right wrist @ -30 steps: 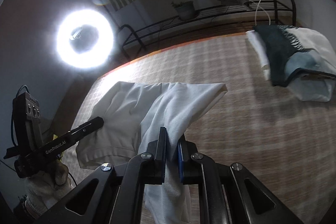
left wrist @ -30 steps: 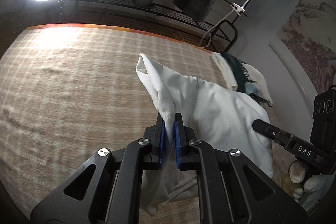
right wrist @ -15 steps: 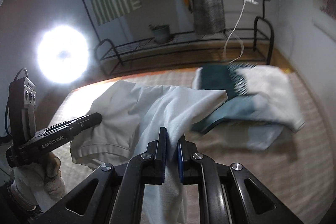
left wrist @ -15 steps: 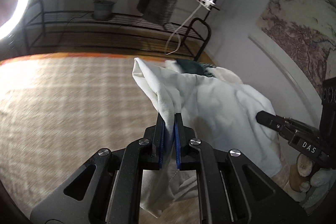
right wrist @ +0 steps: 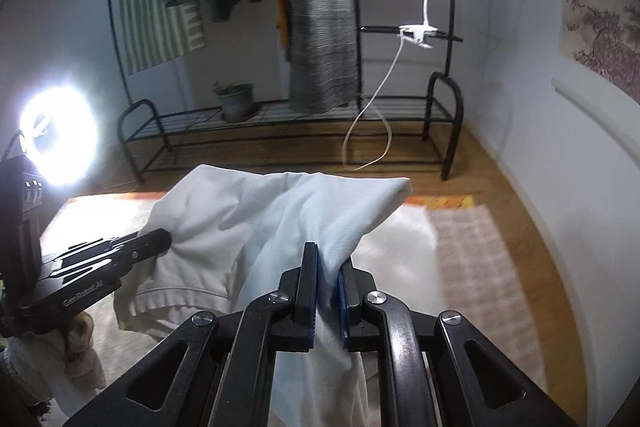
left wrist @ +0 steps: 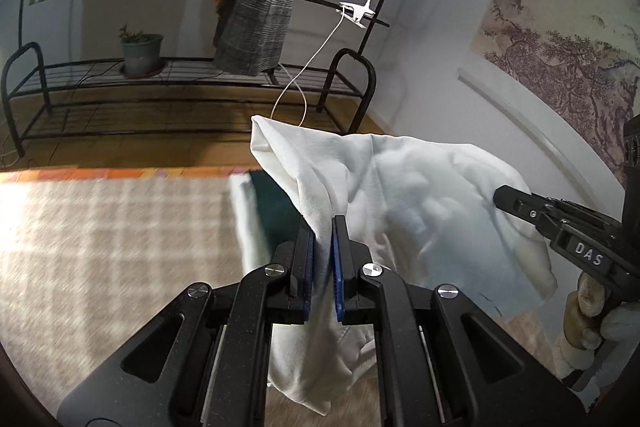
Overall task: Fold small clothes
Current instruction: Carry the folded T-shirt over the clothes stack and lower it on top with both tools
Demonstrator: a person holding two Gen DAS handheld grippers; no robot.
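White garment (left wrist: 400,195), rumpled, loosely draped

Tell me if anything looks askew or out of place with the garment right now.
Nothing looks damaged. The white garment hangs bunched and uneven above the checked mat, pinched by the left gripper and right gripper, not yet laid flat.

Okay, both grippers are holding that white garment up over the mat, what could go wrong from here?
1. Each gripper, left and right, pinches only a small bunch of the white garment, so the cloth may slip out.
2. The garment hangs bunched and creased between them, so it may land wrinkled.
3. A stack of clothes lies on the mat just behind it; the hanging cloth might drag across it.
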